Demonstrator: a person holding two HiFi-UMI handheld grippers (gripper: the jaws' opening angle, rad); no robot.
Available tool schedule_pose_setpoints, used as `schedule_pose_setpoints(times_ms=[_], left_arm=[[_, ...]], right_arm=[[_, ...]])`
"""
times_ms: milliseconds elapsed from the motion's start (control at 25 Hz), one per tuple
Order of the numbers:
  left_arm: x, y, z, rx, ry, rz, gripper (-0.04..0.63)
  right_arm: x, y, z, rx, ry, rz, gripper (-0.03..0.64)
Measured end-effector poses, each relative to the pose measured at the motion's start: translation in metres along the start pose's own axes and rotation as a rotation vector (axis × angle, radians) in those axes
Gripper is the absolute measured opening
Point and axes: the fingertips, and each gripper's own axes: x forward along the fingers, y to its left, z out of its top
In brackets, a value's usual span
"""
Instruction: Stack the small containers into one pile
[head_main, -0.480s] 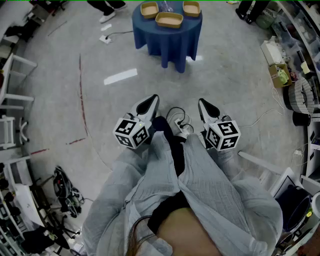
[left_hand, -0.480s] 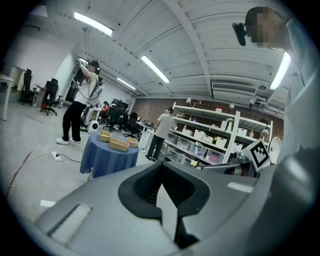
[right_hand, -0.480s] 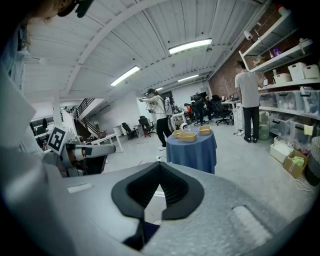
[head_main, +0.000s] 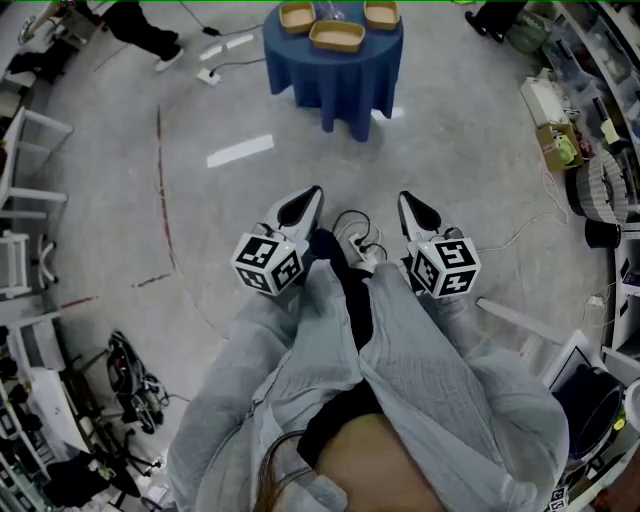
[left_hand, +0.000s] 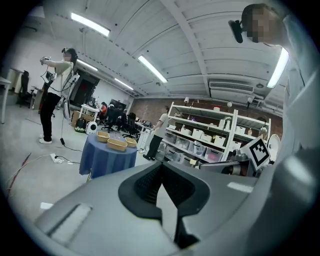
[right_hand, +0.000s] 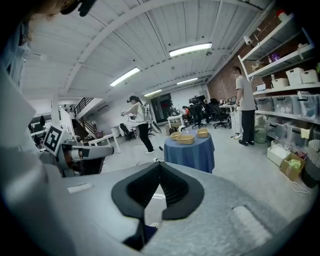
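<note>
Three tan shallow containers (head_main: 337, 37) lie apart on a round table with a blue cloth (head_main: 335, 85), far ahead at the top of the head view. In the left gripper view these containers (left_hand: 117, 145) show on the table (left_hand: 107, 159) at mid-left. They also show in the right gripper view (right_hand: 185, 139), a little right of centre. My left gripper (head_main: 312, 192) and right gripper (head_main: 404, 198) are held side by side in front of my body, well short of the table. Both are shut with nothing between the jaws, as each gripper's own view shows, left (left_hand: 161, 165) and right (right_hand: 160, 165).
A person (head_main: 150, 35) walks at the top left, near a power strip (head_main: 210, 75) and a white tape mark (head_main: 240, 152) on the floor. Another person (right_hand: 245, 107) stands by the shelves (head_main: 600, 60) on the right. Chairs (head_main: 25, 200) line the left side, and cables (head_main: 355, 240) lie by my feet.
The person at the top of the head view has walked to the left. My two grippers have stayed where they were.
</note>
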Motion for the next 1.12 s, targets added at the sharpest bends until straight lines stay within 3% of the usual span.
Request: schedule_pose_setpoints(times_ms=[120,200,280,520,1120], left_arm=[[-0.006,-0.002,-0.005,-0.007,0.002,0.013,0.014],[-0.01,-0.006,-0.009,-0.012,0.007,0.018,0.014],[-0.014,-0.01,-0.013,-0.017,0.01,0.021,0.014],[-0.018,-0.004,-0.016,-0.031,0.019,0.028,0.014],[0.039,0.041,0.015,-0.023,0.034,0.002,0.014]], right_arm=[[-0.002,0.003,-0.004,-0.004,0.005,0.0,0.023],[-0.004,0.006,-0.007,0.009,0.007,0.011,0.151],[-0.007,0.008,-0.009,0.023,-0.003,0.013,0.218],[-0.004,0.013,-0.008,0.02,-0.023,0.021,0.209],[0.057,-0.021,0.021,0.039,-0.008,-0.014,0.209]])
